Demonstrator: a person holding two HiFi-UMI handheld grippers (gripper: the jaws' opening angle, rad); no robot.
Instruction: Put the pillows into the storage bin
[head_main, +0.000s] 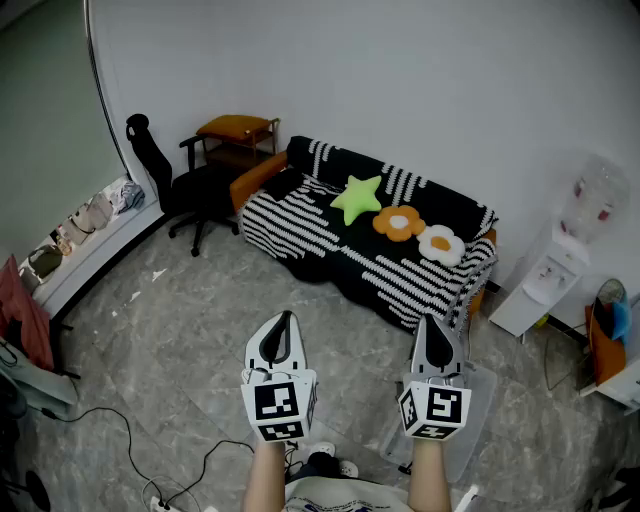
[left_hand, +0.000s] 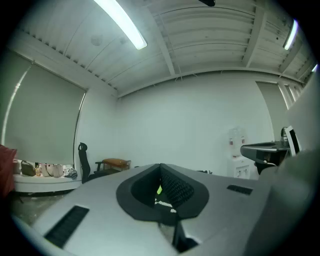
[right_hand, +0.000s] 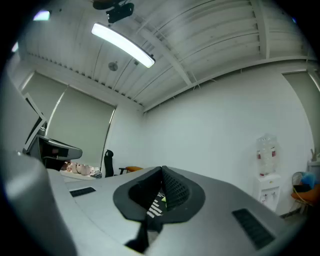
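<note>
Three pillows lie on a black-and-white striped sofa (head_main: 300, 225) across the room: a green star pillow (head_main: 358, 197), an orange flower pillow (head_main: 399, 223) and a white flower pillow (head_main: 440, 243). My left gripper (head_main: 285, 318) and right gripper (head_main: 436, 325) are held side by side over the floor, well short of the sofa, both pointing at it. Both are shut with nothing between the jaws. A pale translucent bin (head_main: 482, 400) stands on the floor under and right of the right gripper. In the left gripper view the left gripper (left_hand: 160, 170) has its tips together, as does the right gripper (right_hand: 162, 172) in the right gripper view.
A black office chair (head_main: 185, 185) and an orange side table (head_main: 237, 133) stand left of the sofa. A water dispenser (head_main: 560, 265) is against the right wall. A low ledge with small items (head_main: 85, 225) runs along the left. Cables (head_main: 130, 450) trail over the floor near my feet.
</note>
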